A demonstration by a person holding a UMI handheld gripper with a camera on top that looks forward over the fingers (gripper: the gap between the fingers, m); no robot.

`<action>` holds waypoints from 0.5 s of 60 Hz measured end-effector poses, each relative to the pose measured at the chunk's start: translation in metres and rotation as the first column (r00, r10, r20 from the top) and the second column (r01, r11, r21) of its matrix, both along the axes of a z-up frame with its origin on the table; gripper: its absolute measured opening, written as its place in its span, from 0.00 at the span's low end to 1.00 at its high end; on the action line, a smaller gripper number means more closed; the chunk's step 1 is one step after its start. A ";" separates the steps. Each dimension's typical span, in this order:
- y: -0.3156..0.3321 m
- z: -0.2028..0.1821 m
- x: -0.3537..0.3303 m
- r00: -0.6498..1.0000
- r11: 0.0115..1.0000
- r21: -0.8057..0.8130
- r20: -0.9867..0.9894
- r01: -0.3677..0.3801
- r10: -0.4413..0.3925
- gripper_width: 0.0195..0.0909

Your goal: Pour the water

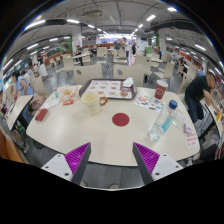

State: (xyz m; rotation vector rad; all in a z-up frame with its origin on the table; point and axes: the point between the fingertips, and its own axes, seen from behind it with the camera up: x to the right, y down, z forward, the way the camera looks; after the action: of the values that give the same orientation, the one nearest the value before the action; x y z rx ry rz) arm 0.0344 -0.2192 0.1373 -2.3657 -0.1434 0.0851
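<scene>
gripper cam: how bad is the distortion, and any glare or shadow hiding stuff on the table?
Gripper view: strong fisheye, so the round table bulges and the ceiling lights curve overhead. Lighting is even, with no hard shadows on the tabletop. The water bottle, yellow cup and red coaster read clearly; the background hall is small and soft. The gripper is open and empty.

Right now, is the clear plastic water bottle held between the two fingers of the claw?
No, the clear plastic water bottle stands on the round white table, beyond the open claw, whose fingers hold nothing.
</scene>
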 end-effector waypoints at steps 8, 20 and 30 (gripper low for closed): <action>0.017 0.018 -0.005 0.998 0.998 0.024 -0.037 -0.054 0.054 0.92; 0.025 0.009 -0.012 0.996 0.999 0.009 -0.078 -0.032 0.032 0.92; 0.019 -0.015 0.037 0.998 1.000 -0.010 -0.054 0.025 -0.025 0.92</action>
State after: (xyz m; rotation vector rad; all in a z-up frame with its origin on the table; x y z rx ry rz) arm 0.0715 -0.2004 0.1221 -2.3715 -0.0875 0.1378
